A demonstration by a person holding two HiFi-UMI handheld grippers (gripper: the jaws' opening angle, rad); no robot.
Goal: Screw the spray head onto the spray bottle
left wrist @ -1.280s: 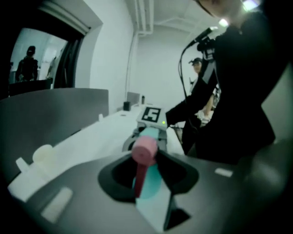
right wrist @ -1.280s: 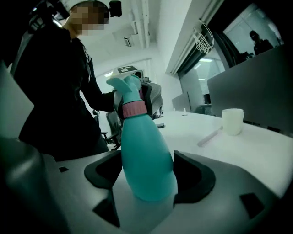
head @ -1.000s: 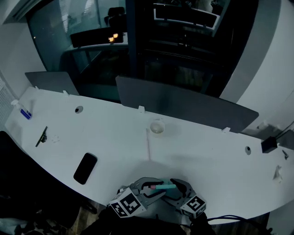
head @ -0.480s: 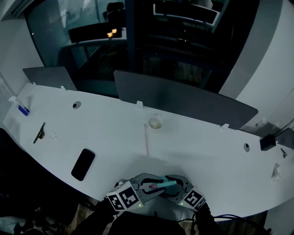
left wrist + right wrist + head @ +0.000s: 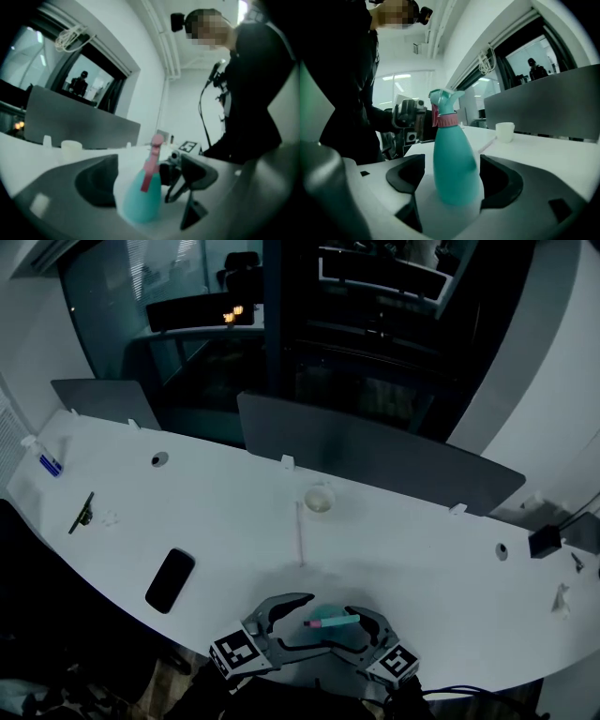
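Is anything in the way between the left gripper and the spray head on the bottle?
Nothing visible. The left gripper has just opened its jaws wide, and the spray head, sitting on the spray bottle, stands between them with gaps either side.

The head view looks steeply down on the table point(image 5: 394, 549); the 2 gripper views face each other, close, sharing the spray bottle point(image 5: 454, 159).

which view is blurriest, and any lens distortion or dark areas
Left gripper view: softest, the spray bottle is smeared, corners go black. Right gripper view: bottle crisp, fisheye bends straight edges. Head view: dim, dark glass behind, white desk curves.
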